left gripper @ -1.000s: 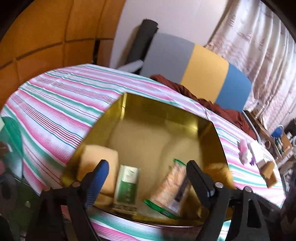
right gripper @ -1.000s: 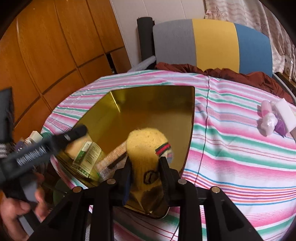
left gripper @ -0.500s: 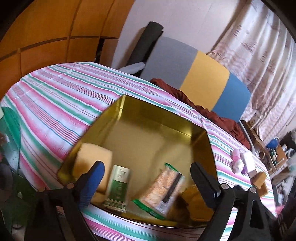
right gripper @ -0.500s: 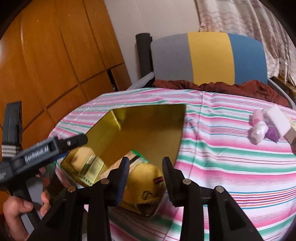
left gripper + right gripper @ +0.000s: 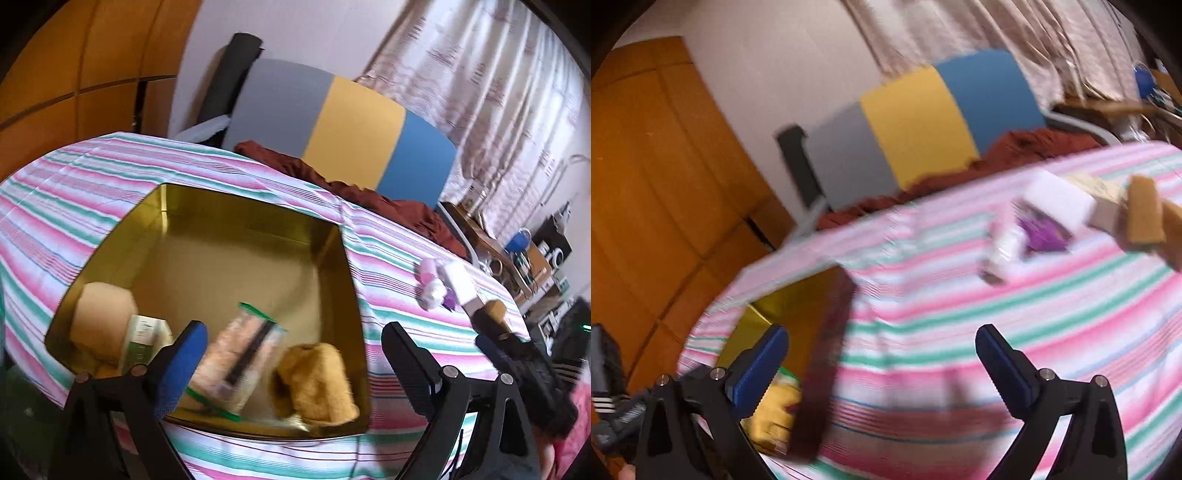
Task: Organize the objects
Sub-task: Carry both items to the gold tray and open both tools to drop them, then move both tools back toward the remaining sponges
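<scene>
A shallow gold metal tin [image 5: 236, 206] is seen on the striped tablecloth [image 5: 66, 206]; inside lie a tan sponge [image 5: 101, 317], a green-white carton [image 5: 146, 338], a clear zip bag [image 5: 243, 354] and a yellow knitted sock [image 5: 317, 380]. The left gripper [image 5: 291, 354] is held wide and empty. The right gripper [image 5: 882, 354], jaws just opened, is empty too

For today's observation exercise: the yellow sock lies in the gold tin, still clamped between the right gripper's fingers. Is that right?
Not quite. The yellow sock does lie in the gold tin, but the right gripper is open and empty, its jaws having just opened, as the right wrist view shows.
</scene>
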A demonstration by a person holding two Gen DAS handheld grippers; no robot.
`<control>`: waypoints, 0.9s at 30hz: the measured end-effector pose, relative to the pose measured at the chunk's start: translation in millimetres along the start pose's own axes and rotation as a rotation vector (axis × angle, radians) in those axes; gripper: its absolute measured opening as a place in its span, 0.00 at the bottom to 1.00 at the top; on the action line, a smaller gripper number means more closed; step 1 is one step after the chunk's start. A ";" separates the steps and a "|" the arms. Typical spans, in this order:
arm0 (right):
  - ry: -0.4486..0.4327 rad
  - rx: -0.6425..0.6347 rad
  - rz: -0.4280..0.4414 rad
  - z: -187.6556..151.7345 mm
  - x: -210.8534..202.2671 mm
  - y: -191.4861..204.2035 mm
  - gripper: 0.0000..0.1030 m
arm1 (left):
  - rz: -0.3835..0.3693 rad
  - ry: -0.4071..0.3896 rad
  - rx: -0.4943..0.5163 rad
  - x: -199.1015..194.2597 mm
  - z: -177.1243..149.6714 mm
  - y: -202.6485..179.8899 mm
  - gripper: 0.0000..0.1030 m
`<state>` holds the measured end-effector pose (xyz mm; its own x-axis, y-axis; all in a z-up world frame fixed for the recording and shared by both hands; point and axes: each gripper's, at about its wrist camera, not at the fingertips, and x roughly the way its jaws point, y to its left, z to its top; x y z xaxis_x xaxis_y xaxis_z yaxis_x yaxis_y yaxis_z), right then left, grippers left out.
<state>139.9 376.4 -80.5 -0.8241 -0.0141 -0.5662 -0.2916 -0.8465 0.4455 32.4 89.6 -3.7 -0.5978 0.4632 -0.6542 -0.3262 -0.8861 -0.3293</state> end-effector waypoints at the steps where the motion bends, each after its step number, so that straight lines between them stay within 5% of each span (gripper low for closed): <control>1: 0.049 0.006 -0.055 -1.5 4.5 -11.0 1.00 | -0.009 0.006 0.009 1.4 -0.4 -5.5 0.93; 5: 0.119 0.077 -0.151 -13.5 7.4 -54.3 0.77 | -0.046 0.029 0.060 7.7 -4.2 -32.0 0.93; 14: 0.113 0.064 -0.359 -19.2 -5.9 -115.2 0.76 | -0.124 0.114 0.225 30.1 -19.3 -107.6 0.94; 23: -0.108 0.189 -0.579 34.0 -61.2 -216.4 0.76 | -0.197 0.229 0.353 54.2 -47.4 -164.0 0.95; 27: -0.132 0.198 -0.589 60.7 -66.4 -249.4 0.76 | -0.205 0.270 0.355 63.0 -57.7 -171.5 0.95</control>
<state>237.9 620.8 -111.8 -0.5473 0.5005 -0.6708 -0.7882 -0.5778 0.2120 92.9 269.8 -27.7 -0.2994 0.5649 -0.7689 -0.6747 -0.6951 -0.2480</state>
